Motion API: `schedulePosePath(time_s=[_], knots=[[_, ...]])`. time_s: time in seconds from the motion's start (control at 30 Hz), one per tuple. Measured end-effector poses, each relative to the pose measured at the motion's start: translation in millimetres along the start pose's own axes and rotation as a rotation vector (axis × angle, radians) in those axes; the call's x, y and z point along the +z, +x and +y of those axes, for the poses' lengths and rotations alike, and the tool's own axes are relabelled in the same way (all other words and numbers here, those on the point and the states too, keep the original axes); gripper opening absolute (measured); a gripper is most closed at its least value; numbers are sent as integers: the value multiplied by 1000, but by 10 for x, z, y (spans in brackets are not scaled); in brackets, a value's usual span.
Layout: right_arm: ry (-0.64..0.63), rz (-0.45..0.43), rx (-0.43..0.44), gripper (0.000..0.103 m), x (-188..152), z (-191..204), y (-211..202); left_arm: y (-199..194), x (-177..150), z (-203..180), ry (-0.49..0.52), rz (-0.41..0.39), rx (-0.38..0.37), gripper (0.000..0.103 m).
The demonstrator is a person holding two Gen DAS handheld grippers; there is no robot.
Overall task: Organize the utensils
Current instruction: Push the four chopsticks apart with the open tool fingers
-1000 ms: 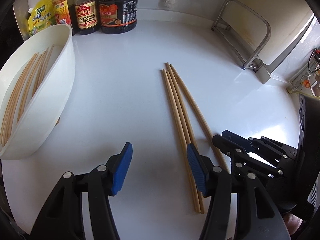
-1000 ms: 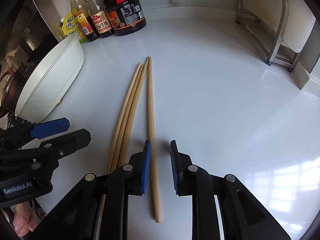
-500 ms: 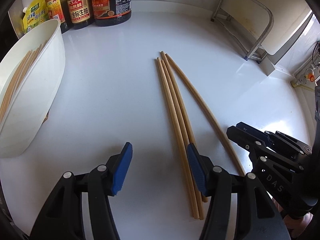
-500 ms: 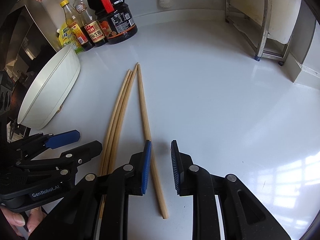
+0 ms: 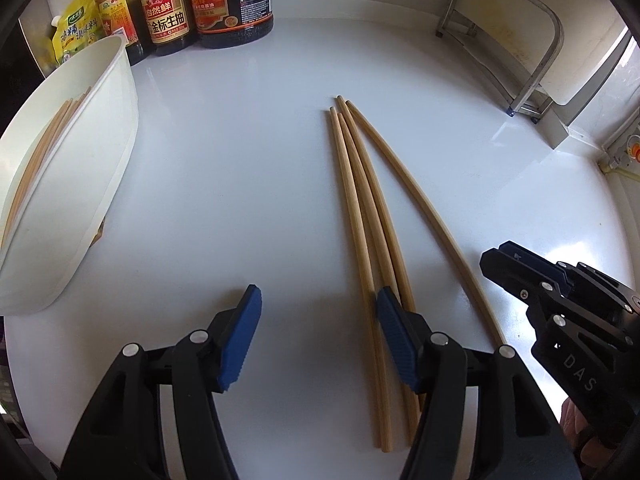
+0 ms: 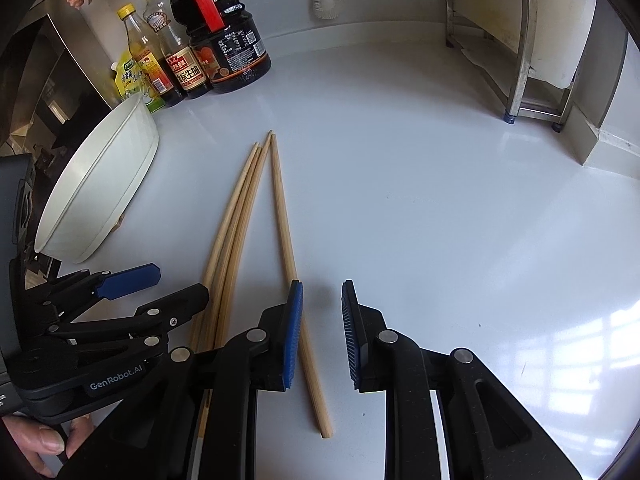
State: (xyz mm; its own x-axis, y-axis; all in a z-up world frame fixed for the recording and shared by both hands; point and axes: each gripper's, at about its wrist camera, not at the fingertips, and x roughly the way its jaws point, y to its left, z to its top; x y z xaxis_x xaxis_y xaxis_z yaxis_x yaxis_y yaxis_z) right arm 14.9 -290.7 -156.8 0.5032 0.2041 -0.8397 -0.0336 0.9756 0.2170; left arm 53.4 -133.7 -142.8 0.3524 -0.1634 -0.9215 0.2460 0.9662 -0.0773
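Since a second ago, both views have slid along the chopsticks: in the left wrist view the right gripper (image 5: 516, 264) now sits further right and lower, clear of the single stick, and the left gripper's jaws have just been opening a little with nothing between them.

From the left wrist camera, the left gripper (image 5: 316, 340) points steeply down at the white counter (image 5: 240, 160), its blue pads spread apart over bare surface. Three chopsticks (image 5: 360, 216) lie side by side, running away from the tool; their near part passes under and just past its right-hand finger, not between the pads. A fourth, single chopstick (image 5: 420, 204) fans out further right, touching the bundle only near the far tips. The right gripper comes in from the right edge, beside that stick's near end. Ahead and to the left stands a white tub (image 5: 100, 168) with more chopsticks (image 5: 40, 152) lying inside. Beyond it, sauce bottles (image 5: 200, 4) line the wall, and a metal rack (image 5: 536, 40) stands far right.

From the right wrist camera, the right gripper (image 6: 322, 332) also tilts steeply down, its pads narrowly parted and gripping nothing. The single chopstick (image 6: 280, 200) passes beneath its left-hand finger, its near end lying below the gap on the counter (image 6: 440, 200). The three chopsticks (image 6: 236, 216) lie left of the tool, with the left gripper (image 6: 160, 284) reaching over their near part. A hand (image 6: 44, 444) holds that tool at the lower left. The tub (image 6: 100, 184) sits further left, the bottles (image 6: 208, 52) behind it.
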Motion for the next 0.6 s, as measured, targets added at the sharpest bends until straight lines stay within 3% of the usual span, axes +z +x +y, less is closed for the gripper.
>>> schedulePosePath(time_s=[0.6], knots=[[-92, 32, -18, 23, 106, 191, 134, 82, 172, 217, -47, -10, 62, 63]])
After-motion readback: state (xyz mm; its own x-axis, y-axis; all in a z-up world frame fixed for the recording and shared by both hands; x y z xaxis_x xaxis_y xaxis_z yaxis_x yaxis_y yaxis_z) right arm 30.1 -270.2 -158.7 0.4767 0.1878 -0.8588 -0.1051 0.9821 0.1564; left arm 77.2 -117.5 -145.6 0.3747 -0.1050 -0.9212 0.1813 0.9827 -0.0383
